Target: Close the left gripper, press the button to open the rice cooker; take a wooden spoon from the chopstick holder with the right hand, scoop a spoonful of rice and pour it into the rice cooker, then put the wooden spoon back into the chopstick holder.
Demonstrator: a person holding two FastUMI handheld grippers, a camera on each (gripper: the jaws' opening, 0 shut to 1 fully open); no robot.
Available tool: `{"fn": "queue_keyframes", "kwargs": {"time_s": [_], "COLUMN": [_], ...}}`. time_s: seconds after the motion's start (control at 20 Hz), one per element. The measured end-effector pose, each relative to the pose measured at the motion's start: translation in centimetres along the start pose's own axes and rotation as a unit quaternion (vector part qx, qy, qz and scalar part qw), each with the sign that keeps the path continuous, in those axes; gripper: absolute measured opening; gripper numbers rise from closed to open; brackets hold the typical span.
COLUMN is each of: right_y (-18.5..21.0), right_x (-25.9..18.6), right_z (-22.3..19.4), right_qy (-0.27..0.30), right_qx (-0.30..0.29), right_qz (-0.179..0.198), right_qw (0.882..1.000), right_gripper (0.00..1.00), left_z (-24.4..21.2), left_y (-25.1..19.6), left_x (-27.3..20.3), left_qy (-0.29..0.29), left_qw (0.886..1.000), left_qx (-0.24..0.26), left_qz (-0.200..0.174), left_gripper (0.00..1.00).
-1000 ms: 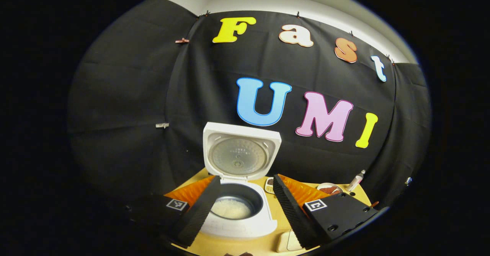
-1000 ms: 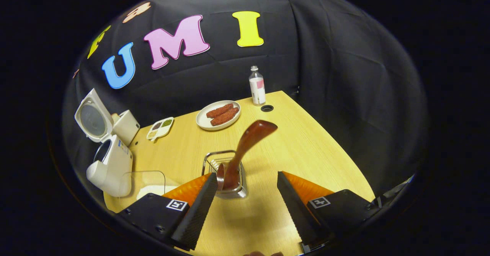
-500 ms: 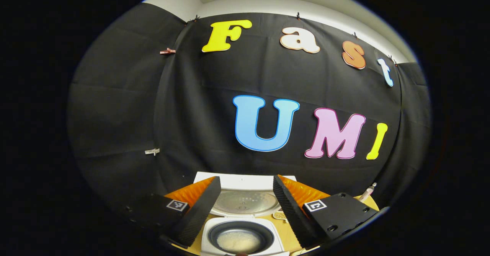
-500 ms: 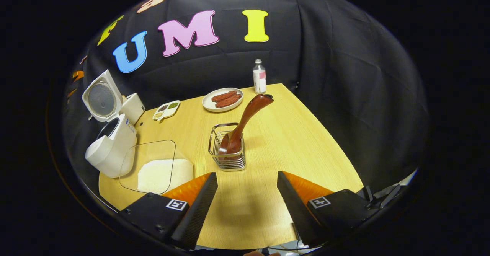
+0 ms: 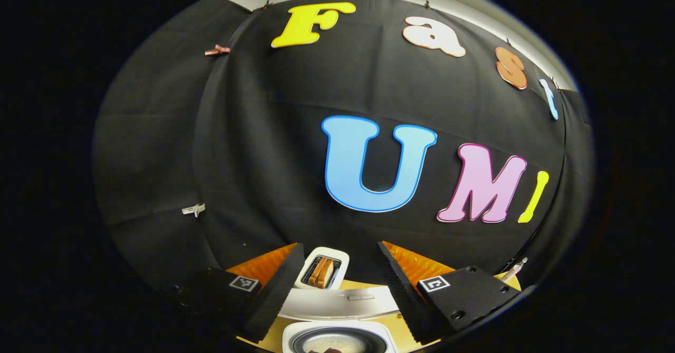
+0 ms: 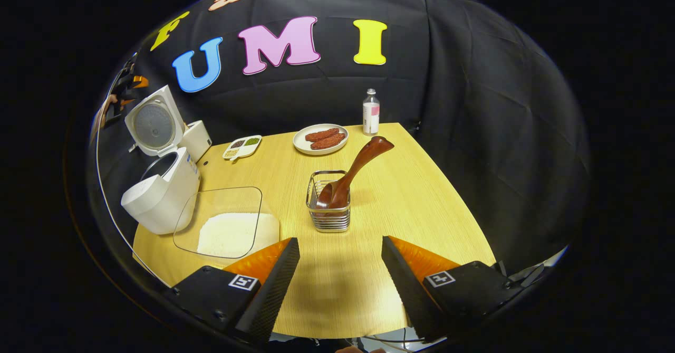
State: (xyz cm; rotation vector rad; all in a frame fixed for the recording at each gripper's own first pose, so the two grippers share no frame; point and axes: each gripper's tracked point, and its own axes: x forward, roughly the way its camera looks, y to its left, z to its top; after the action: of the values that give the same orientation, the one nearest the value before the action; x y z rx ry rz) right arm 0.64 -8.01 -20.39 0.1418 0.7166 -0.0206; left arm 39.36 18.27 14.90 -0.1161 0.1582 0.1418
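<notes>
In the right gripper view the white rice cooker (image 6: 161, 194) stands at the table's left with its lid (image 6: 153, 123) raised. The wooden spoon (image 6: 356, 171) leans in the wire chopstick holder (image 6: 329, 208) at mid table, bowl down. A clear glass container of rice (image 6: 227, 229) sits between cooker and holder. My right gripper (image 6: 340, 284) is open and holds nothing, short of the holder. In the left gripper view my left gripper (image 5: 340, 284) is open, high over the cooker (image 5: 337, 337), whose pot with rice lies at the bottom edge.
A plate of sausages (image 6: 320, 139), a small bottle (image 6: 370, 113) and a divided seasoning dish (image 6: 241, 146) stand along the table's back. A white toaster (image 5: 322, 268) with bread sits behind the cooker. The other gripper and a hand show above the cooker (image 6: 124, 92).
My right gripper has drawn back from the holder, leaving the spoon in it. My left gripper has moved up and forward over the cooker, so the toaster behind it now shows.
</notes>
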Motion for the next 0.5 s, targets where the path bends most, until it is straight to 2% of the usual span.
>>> {"fn": "queue_keyframes", "kwargs": {"time_s": [0.2,0.3,0.5], "right_y": [1.0,1.0,-0.2], "right_x": [-0.6,-0.7,-0.4], "right_z": [-0.8,-0.9,-0.1], "right_qy": [0.002,0.0,-0.015], "right_qx": [0.012,0.009,0.008], "right_qz": [0.006,0.008,-0.006], "right_qw": [1.0,1.0,1.0], "right_gripper": [0.99,0.99,0.99], "left_z": [-2.8,-4.9,-6.3], "left_y": [0.4,0.4,-0.3], "left_x": [3.0,2.8,1.4], "left_qy": [0.066,0.108,0.145], "left_qw": [0.998,0.994,0.989], "left_qx": [-0.001,0.013,0.017], "left_qz": [0.007,0.006,-0.002], "left_gripper": [0.95,0.95,0.98]}}
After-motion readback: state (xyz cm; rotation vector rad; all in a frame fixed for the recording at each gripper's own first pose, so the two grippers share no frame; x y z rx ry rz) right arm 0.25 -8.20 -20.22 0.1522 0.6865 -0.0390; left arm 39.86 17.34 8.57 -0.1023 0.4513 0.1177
